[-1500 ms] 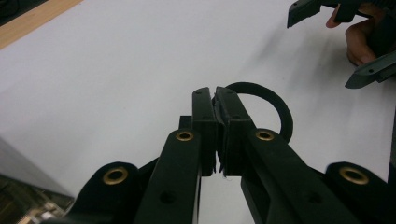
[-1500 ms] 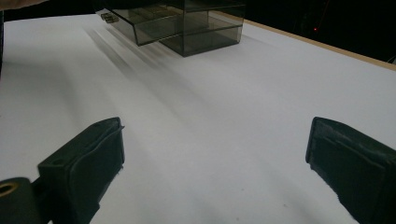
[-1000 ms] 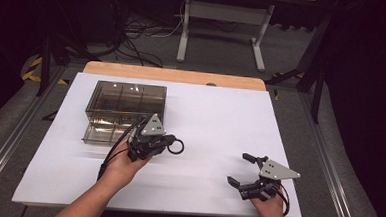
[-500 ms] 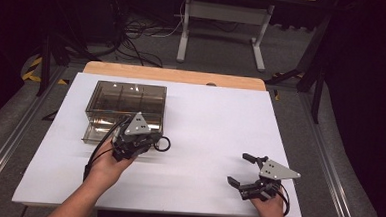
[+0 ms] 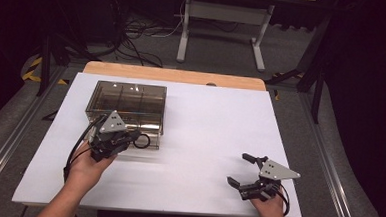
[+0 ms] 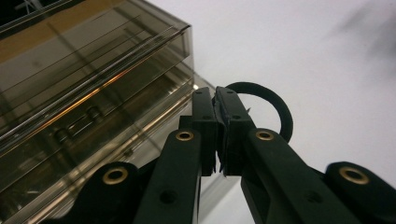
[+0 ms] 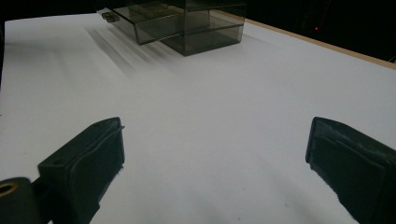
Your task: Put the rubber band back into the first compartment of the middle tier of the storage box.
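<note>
in the high view, the left gripper [image 5: 132, 137] has moved to the left across the white table [image 5: 205, 124] during the last second. before it was in front of the right end of the smoked plastic drawer box [image 5: 126, 102]; now it is at the front of the box, more toward the middle. a black ring [image 5: 141, 141], probably a hair tie, hangs from its tips, just beside the lower drawer [image 5: 130, 130], which stands pulled out a little. the right gripper [image 5: 245, 174] has not moved; it rests near the front right edge of the table, well apart from the box.

in the left gripper view, the two jaws are pressed together and they pinch the black ring [image 6: 261, 105] at its edge. the loop sticks out to the right of the tips. the box [image 6: 84, 84] is close on the left, with the open drawer [image 6: 116, 135] just under the tips.

in the right gripper view, the jaws are spread wide with nothing between them, and the box [image 7: 180, 23] stands far away at the top.

i think the ring is being carried to the open drawer. the next step would be to bring the tips over the drawer and let the ring fall in.
</note>
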Tool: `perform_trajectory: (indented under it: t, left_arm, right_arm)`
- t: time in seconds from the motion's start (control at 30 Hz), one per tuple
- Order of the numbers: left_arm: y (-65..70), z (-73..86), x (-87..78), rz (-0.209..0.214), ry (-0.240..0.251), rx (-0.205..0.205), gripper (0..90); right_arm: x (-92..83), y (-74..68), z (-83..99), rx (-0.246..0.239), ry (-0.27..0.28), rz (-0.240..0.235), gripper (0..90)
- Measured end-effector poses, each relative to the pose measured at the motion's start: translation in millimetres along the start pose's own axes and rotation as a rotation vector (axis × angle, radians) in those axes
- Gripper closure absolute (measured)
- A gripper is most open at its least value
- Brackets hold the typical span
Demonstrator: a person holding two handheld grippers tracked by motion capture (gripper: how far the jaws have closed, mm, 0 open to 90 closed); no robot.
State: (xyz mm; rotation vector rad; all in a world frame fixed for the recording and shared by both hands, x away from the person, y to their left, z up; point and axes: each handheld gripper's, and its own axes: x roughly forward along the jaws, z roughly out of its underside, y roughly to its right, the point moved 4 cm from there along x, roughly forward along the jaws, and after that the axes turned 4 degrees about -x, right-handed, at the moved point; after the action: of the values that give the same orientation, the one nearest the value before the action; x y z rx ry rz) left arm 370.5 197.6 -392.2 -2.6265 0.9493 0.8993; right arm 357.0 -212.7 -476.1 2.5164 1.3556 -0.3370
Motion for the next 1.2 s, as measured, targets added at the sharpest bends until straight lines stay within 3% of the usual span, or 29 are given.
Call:
perform_trajectory:
  t: [0.43, 0.73, 1.2]
  left_arm:
    - [-12.7, 2.7, -5.3, -0.043, -0.022, -0.012, 86.7]
    - [-26.8, 6.8, -10.8, -0.067, -0.065, -0.04, 86.5]
    - [-47.7, 12.1, -22.9, -0.114, -0.086, -0.069, 86.5]
  right_arm:
    - [0.3, -0.5, -0.1, -0.001, 0.0, -0.004, 5.0]
    - [0.8, -0.4, 0.0, -0.003, -0.002, -0.004, 5.1]
    - [0.7, -0.3, 0.0, 0.003, -0.001, -0.002, 5.1]
